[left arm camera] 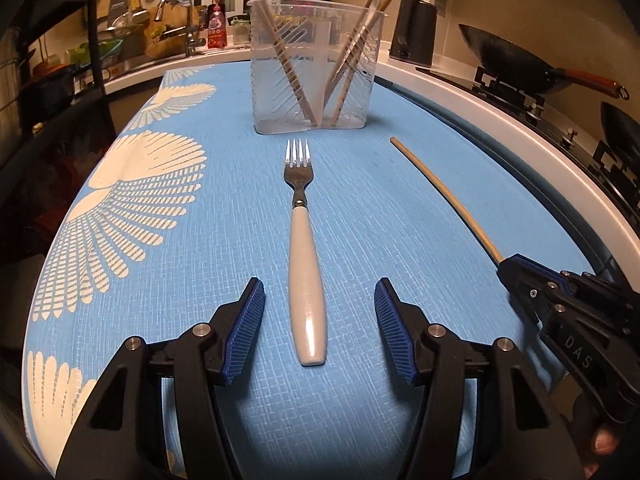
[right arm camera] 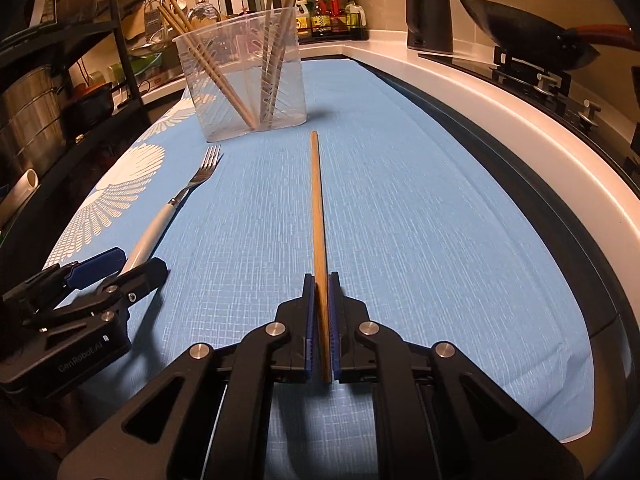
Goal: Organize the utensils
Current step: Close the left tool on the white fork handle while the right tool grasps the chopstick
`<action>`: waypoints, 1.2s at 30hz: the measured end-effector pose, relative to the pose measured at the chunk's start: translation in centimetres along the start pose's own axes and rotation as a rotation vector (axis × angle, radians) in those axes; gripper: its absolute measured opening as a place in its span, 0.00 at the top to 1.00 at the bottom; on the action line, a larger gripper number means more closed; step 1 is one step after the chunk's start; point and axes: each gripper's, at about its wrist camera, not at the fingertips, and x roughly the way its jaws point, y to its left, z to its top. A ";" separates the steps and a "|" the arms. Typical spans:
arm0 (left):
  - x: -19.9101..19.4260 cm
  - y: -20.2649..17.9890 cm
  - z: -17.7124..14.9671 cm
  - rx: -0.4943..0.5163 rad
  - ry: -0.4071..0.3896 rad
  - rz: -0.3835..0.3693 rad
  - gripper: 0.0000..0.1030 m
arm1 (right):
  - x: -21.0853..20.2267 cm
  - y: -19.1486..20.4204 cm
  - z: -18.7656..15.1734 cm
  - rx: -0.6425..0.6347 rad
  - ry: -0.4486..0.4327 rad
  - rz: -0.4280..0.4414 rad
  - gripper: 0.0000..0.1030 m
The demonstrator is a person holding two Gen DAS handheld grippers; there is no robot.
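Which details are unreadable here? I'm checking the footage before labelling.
- Chopstick, left wrist view: near end hidden inside the right claw.
- Fork, right wrist view: handle end covered by the left claw.
- Holder, both views: chopstick tops cut off by the top edge.

white-handled fork (left arm camera: pixel 305 248) lies flat beside wooden chopstick (right arm camera: pixel 319 216), before clear holder (left arm camera: pixel 314 68).

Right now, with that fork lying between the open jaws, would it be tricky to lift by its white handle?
Possibly a little. The fork has a glossy, tapered handle, so the left gripper might slip along it. It looks rigid, so it should not bend. The metal head probably makes the far end dip.
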 end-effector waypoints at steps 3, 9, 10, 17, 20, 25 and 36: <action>0.0 -0.2 -0.1 0.014 -0.004 0.012 0.45 | 0.0 -0.1 0.0 -0.003 -0.004 0.007 0.93; -0.2 -1.0 -0.1 0.055 -0.015 0.023 0.64 | 0.0 -0.2 0.0 -0.006 -0.008 0.016 0.93; -0.2 -1.2 -0.2 0.067 -0.018 0.025 0.69 | 0.0 -0.3 -0.1 -0.006 -0.009 0.017 0.93; -0.7 -1.1 -0.4 0.069 -0.030 0.038 0.81 | -0.1 -0.3 -0.2 -0.009 -0.009 0.019 0.94; -1.1 -0.2 -0.7 0.038 -0.031 0.041 0.82 | -0.2 -0.3 -0.3 -0.009 -0.011 0.016 0.94; -1.3 0.1 -1.2 0.024 -0.032 0.037 0.82 | -0.3 -0.3 -0.3 -0.009 -0.007 0.022 0.93; -1.2 -0.3 -1.3 0.019 -0.040 0.045 0.81 | -0.2 -0.3 -0.4 -0.023 -0.012 0.027 0.92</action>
